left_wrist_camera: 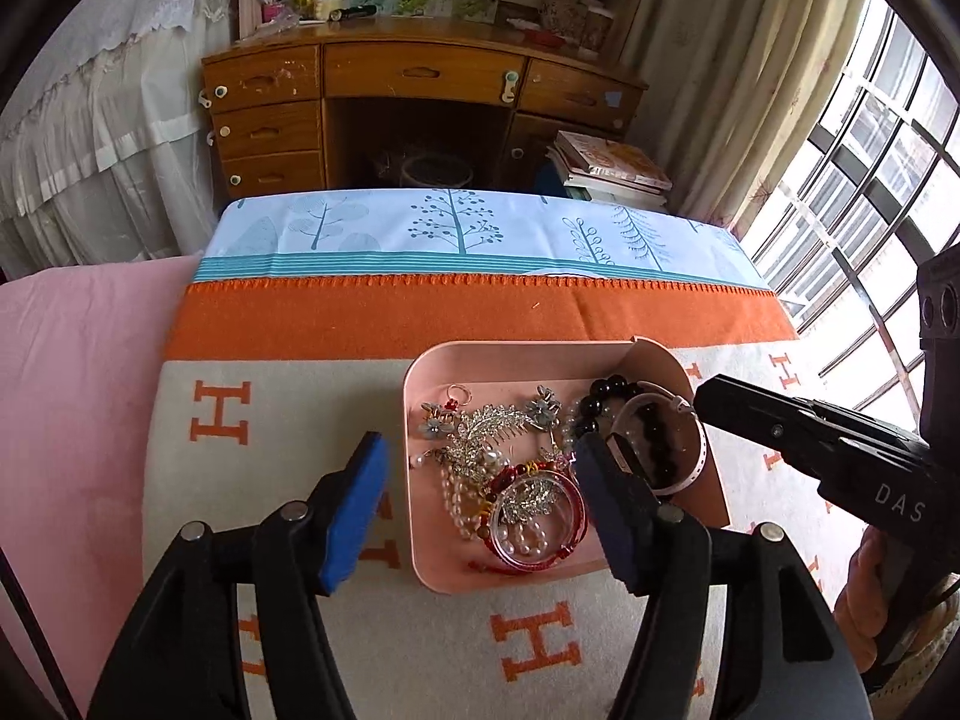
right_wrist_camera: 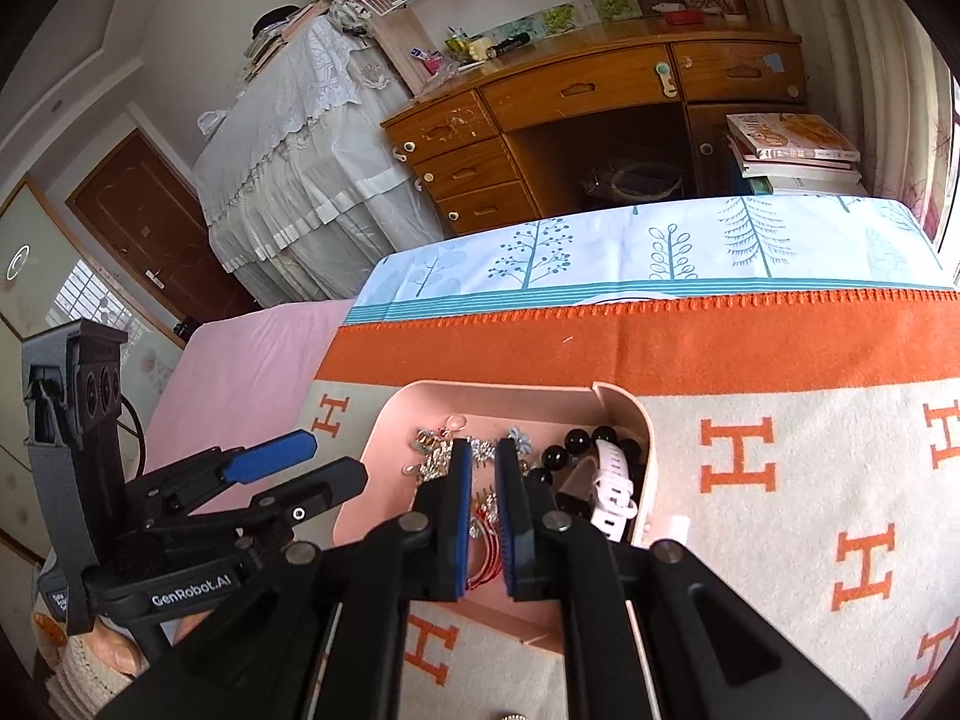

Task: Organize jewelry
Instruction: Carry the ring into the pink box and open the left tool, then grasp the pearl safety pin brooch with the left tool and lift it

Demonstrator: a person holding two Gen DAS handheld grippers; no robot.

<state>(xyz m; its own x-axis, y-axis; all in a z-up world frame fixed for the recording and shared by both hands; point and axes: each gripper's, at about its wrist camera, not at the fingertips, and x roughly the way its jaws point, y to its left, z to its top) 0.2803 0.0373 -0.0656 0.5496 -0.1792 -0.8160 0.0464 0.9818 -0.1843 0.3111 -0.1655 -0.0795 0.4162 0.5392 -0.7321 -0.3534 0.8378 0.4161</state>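
A pink tray (left_wrist_camera: 420, 540) lies on the blanket and holds tangled jewelry: a silver feather comb (left_wrist_camera: 486, 426), a red bangle with pearls (left_wrist_camera: 534, 516), a black bead bracelet (left_wrist_camera: 606, 390) and a white watch strap (left_wrist_camera: 690, 468). My left gripper (left_wrist_camera: 480, 441) is open. One finger hangs outside the tray's left wall and the other over the jewelry, with nothing pinched. My right gripper (right_wrist_camera: 483, 447) is shut above the tray's middle and grips nothing I can see. In the right wrist view the tray rim (right_wrist_camera: 384, 438), black beads (right_wrist_camera: 576, 444) and white strap (right_wrist_camera: 612, 480) show, with the left gripper (right_wrist_camera: 336, 456) at the left.
The tray rests on an orange-and-cream blanket (left_wrist_camera: 300, 408) with H marks. A pink sheet (left_wrist_camera: 78, 390) lies to its left and a tree-print cloth (left_wrist_camera: 456, 228) beyond. A wooden desk (left_wrist_camera: 420, 84) and stacked books (left_wrist_camera: 612, 168) stand behind, with a window at the right.
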